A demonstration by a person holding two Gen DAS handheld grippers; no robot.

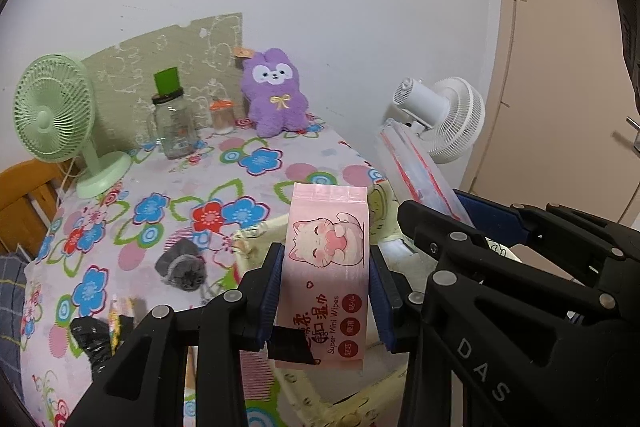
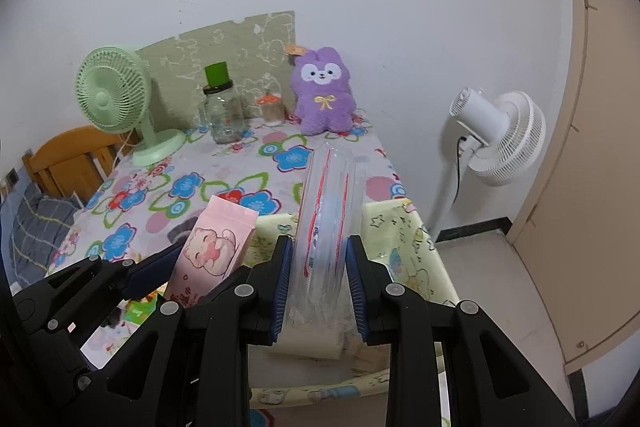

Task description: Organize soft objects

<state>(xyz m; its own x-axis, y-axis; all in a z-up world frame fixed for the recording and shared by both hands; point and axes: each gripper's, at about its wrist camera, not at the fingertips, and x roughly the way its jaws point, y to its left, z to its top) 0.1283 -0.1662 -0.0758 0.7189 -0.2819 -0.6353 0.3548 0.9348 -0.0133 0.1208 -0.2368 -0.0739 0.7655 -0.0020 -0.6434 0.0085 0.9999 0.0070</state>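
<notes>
My left gripper [image 1: 325,283] is shut on a pink pack of mini wipes [image 1: 329,267] with a cat picture, held upright above a pale yellow fabric bin [image 1: 256,239]; the pack also shows in the right wrist view [image 2: 212,251]. My right gripper [image 2: 318,279] is shut on a clear plastic zip bag [image 2: 326,211] with a red seal line, held upright over the same bin [image 2: 400,239]; the bag also shows in the left wrist view [image 1: 416,171]. A purple plush bunny [image 1: 276,93] sits at the table's far edge against the wall.
The table has a flowered cloth [image 1: 168,195]. On it stand a green desk fan [image 1: 56,115], a glass jar [image 1: 174,127], a small orange-lidded jar [image 1: 222,117], and a dark grey bundle [image 1: 182,265]. A white floor fan [image 2: 496,139] stands right. A wooden chair [image 2: 68,163] is left.
</notes>
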